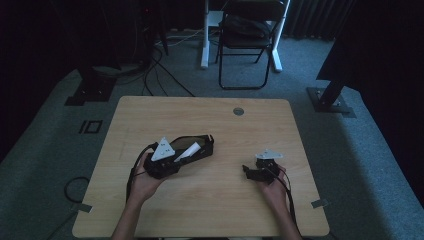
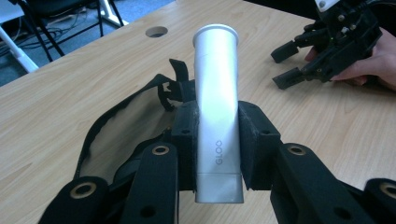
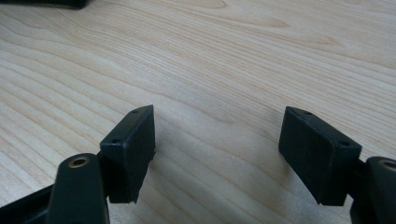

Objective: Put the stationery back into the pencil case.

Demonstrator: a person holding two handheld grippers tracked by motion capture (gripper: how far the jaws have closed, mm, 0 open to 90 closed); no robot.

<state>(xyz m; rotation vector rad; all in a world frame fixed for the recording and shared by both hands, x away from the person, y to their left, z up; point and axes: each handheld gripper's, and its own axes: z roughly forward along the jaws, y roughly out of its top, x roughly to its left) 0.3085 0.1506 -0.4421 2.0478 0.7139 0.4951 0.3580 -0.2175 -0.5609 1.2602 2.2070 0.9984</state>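
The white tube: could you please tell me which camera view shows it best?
The left gripper view: the white tube sits large, clamped in the left gripper. The high view shows a small white sliver.

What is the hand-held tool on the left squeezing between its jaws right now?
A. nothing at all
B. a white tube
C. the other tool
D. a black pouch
B: in the left gripper view the left gripper has both jaws pressed against the sides of the white tube, above a black pouch on the table.
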